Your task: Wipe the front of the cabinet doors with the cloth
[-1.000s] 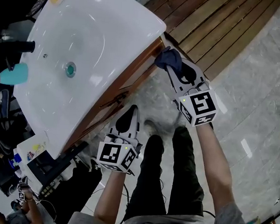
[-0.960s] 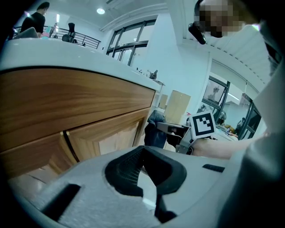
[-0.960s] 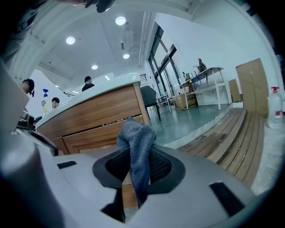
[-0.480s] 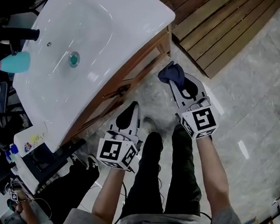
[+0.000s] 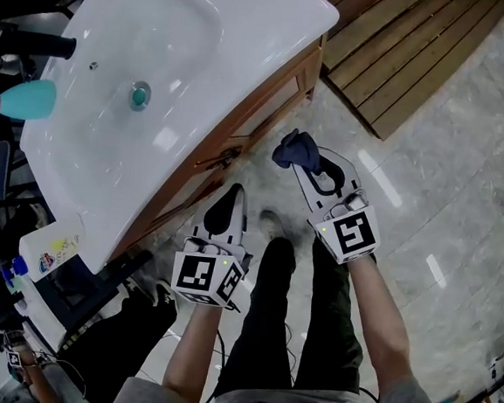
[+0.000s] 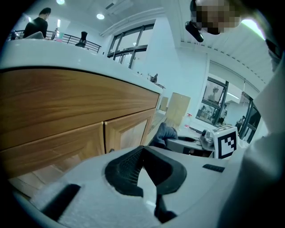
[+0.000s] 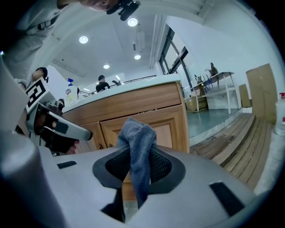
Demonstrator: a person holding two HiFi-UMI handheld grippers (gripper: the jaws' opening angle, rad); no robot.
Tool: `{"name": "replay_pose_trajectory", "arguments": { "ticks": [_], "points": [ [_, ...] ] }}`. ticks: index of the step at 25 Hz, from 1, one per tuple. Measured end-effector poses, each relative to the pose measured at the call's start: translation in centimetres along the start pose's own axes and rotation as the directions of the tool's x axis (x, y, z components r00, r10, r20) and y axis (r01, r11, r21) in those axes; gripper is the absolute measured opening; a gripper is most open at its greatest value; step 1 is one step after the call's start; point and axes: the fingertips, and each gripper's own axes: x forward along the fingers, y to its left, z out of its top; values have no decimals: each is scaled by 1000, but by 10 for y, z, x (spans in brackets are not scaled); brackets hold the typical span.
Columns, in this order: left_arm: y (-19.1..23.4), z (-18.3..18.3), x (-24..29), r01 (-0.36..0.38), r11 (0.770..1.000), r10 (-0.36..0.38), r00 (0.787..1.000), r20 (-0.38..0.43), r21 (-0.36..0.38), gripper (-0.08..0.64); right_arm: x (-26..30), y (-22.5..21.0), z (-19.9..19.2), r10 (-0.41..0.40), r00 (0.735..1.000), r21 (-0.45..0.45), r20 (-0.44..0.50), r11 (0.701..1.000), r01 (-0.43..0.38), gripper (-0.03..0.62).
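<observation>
Dragging the cloth (image 7: 136, 133) across the doors (image 7: 171, 127) could tug it free, I judge, since only a narrow fold is caught and the rest bunches loosely beyond the tips. Pressing too hard could also let the hard tips scrape the wood. The right gripper (image 7: 139, 167) is clenched on that fold, with the cloth near the doors but not touching them. The left gripper (image 6: 143, 153) has its jaws closed together on nothing and points at the doors beneath the counter (image 5: 249, 29).
</observation>
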Motion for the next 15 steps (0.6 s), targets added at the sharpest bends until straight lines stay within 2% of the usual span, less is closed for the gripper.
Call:
{"name": "replay_pose_trajectory", "arguments": {
  "ticks": [7, 15],
  "points": [
    [22, -15, -9, -13, 1000, 13, 1000, 7, -17, 6, 29, 40, -32, 77, 997, -42, -25, 996, -78, 86],
    [42, -40, -21, 12, 1000, -12, 1000, -20, -6, 6, 76, 63, -57, 60, 998, -87, -10, 994, -60, 86]
  ]
}}
